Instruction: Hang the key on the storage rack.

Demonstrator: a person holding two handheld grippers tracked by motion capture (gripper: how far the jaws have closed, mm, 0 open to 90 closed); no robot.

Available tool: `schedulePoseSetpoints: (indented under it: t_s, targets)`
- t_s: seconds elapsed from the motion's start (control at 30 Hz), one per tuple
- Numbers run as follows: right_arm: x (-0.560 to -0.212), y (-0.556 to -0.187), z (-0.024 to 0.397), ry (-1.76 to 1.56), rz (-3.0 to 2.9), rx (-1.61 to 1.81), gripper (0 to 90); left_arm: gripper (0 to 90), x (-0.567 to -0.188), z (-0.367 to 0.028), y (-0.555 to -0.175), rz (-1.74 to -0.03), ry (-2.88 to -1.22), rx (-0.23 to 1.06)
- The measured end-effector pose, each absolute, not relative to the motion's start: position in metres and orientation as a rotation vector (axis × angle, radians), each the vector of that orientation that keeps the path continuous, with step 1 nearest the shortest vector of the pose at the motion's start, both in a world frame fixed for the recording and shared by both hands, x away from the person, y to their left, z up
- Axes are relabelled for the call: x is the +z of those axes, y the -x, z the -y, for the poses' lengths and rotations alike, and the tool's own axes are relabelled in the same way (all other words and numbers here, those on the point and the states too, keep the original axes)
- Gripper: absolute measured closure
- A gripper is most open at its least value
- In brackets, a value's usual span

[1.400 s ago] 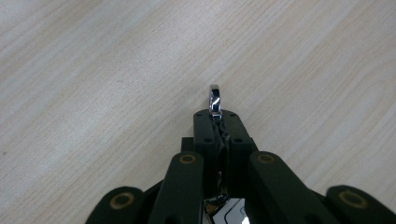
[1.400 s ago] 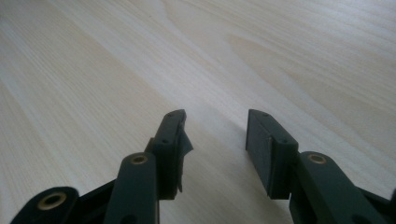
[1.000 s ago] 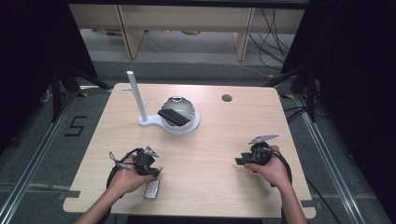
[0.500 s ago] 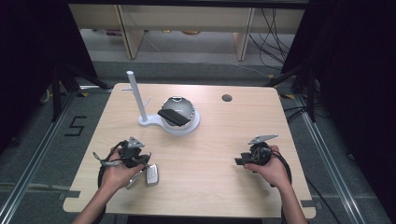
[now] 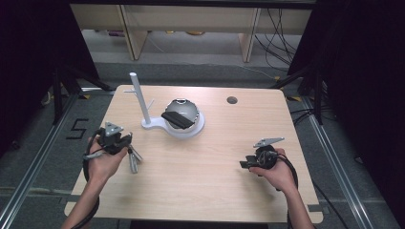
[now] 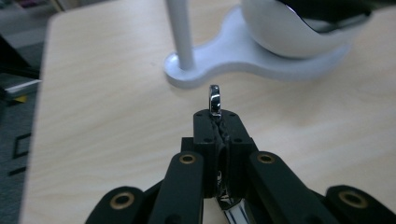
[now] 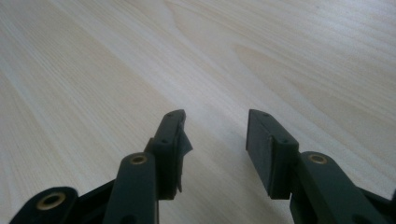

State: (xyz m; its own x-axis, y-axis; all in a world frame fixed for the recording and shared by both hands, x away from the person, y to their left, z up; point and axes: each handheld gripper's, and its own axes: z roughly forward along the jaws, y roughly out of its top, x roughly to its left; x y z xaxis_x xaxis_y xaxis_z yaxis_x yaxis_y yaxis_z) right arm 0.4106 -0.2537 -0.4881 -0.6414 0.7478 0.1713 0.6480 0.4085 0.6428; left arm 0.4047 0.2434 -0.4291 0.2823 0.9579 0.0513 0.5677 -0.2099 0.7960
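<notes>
Grippers: two, one in each hand of the person at the table [image 5: 205,191]. One white stand [image 5: 157,125] with a single thin upright post [image 5: 138,98] and one rounded grey-and-black dome [image 5: 180,113] seated on its round base. One small dark hole [image 5: 232,100] in the tabletop near the far edge.

Left gripper [image 5: 128,149] sits at the table's left edge, near the stand but apart from it. Its jaws are pressed together on one small metal object [image 6: 215,100]. In the left gripper view a narrow, shiny, rounded silver end sticks up just past the fingertips [image 6: 205,123], with more bright metal showing low behind the jaws. In the high view the object [image 5: 133,160] hangs from the gripper toward the person as slim grey strips, over the wood. What kind of object it is cannot be told. Beyond it, in the left gripper view, the post [image 6: 180,32] and the white base [image 6: 243,60] stand close ahead, blurred.

Right gripper [image 5: 244,164] rests on the right side of the table, well apart from the stand. In the right gripper view its jaws stand parted with bare wood between the pads [image 7: 261,144], nothing held.
</notes>
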Motion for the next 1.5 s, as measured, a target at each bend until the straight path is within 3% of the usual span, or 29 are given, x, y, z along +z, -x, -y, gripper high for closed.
schedulePoseSetpoints:
  t_s: [0.3, 0.77, 1.5]
  targets:
    - [-0.487, -0.41, 0.254, -1.267, -2.528, 1.027, 58.0, 86.7, -0.404, -0.26, -0.432, -1.428, -1.739, 0.926]
    - [-0.489, -0.409, 0.252, -1.28, -2.526, 1.051, 57.9, 86.7, -0.379, -0.249, -0.462, -1.425, -1.639, 1.047]
    - [-0.492, -0.41, 0.253, -1.294, -2.533, 1.036, 57.5, 86.6, -0.375, -0.236, -0.472, -1.415, -1.618, 1.086]
